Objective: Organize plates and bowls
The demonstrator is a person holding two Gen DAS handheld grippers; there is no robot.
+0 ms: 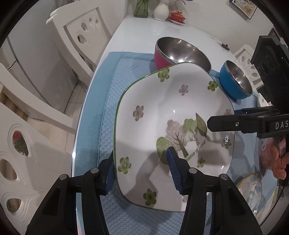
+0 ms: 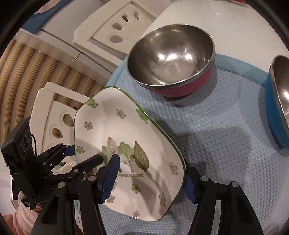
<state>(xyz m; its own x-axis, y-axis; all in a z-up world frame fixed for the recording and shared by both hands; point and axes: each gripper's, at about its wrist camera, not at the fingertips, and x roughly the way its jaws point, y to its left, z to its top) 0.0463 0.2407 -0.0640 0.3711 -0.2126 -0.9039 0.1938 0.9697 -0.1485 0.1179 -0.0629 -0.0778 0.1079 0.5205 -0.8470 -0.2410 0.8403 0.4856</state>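
A square white plate with flower and tree prints is held tilted above the blue mat. My left gripper straddles its near edge, one blue pad on each face, shut on it. My right gripper clamps the opposite edge and shows in the left wrist view. The left gripper shows in the right wrist view. A steel bowl with a pink outside and one with a blue outside stand upright on the mat behind the plate.
White chairs stand along the table's left side. A vase, a white jug and a red pot sit at the table's far end. A blue-patterned round plate lies on the mat at the right.
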